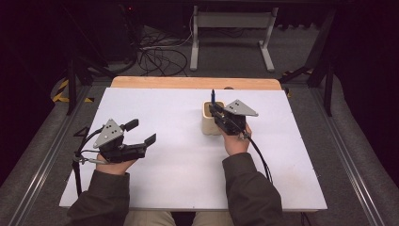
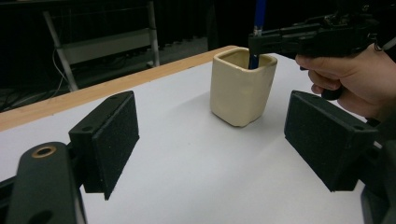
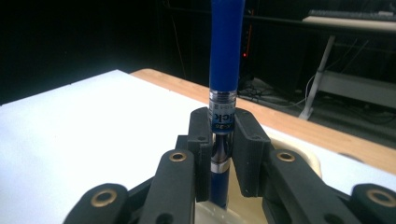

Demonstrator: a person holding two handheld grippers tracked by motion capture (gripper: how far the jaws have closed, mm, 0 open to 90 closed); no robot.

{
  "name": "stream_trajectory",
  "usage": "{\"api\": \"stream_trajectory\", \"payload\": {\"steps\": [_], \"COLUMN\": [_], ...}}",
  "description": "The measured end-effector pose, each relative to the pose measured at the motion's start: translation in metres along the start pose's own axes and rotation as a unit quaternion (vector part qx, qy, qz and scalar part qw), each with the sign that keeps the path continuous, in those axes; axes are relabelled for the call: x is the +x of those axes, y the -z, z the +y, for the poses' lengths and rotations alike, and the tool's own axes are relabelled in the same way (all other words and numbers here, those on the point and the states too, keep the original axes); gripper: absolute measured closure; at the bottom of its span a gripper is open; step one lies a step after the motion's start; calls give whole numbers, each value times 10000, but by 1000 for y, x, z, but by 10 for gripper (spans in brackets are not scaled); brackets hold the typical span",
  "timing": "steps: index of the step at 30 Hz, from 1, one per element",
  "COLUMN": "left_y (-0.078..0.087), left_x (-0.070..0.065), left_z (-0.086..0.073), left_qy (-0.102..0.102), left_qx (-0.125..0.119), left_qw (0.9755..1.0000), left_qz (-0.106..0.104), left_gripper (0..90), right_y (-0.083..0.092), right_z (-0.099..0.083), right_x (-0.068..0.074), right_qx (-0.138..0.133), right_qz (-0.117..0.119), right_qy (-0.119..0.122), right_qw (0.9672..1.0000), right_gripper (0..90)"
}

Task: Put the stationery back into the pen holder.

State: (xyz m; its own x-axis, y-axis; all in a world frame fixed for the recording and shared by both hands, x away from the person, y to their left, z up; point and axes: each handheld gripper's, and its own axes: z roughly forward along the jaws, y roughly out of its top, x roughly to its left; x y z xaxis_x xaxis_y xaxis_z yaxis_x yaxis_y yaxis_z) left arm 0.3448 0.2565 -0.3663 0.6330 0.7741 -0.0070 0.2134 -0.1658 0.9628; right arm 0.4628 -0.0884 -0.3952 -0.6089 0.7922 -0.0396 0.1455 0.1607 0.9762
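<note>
A blue pen (image 3: 226, 56) stands upright, its lower end inside the cream square cup (image 2: 240, 88), which sits on the white bench (image 1: 179, 155) toward its far side. The right tongs (image 3: 223, 140) are clamped on the pen's barrel just above the cup's rim. The left tongs (image 2: 210, 140) rest well apart from the cup, spread wide with nothing between them.

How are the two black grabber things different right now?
The left gripper has its jaws spread wide with nothing between them, while the right gripper is clamped shut on a blue pen. The left one rests low over the white table; the right one is above the cream cup. Both are black and hand-held.
</note>
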Motion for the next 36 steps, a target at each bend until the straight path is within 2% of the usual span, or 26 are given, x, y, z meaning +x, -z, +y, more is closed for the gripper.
{"api": "stream_trajectory", "payload": {"steps": [5,18,22,36], "left_y": [-1,-2,-1,-2], "left_x": [0,-1,0,-1], "left_z": [0,-1,-1,-1], "left_qy": [-22,-24,-27,-25], "left_qx": [19,29,40,48], "left_qw": [10000,10000,10000,10000], "left_qz": [5,-14,-4,-16], "left_gripper": [188,188,188,188], "right_y": [-3,-7,-6,-6], "right_z": [-6,-10,-11,-11], "right_x": [-1,-3,-4,-4], "right_qx": [152,277,255,230], "right_qz": [12,68,95,85], "right_qy": [-91,-239,-327,-318], "right_qw": [9998,9993,9991,9992], "right_gripper": [787,785,767,771]}}
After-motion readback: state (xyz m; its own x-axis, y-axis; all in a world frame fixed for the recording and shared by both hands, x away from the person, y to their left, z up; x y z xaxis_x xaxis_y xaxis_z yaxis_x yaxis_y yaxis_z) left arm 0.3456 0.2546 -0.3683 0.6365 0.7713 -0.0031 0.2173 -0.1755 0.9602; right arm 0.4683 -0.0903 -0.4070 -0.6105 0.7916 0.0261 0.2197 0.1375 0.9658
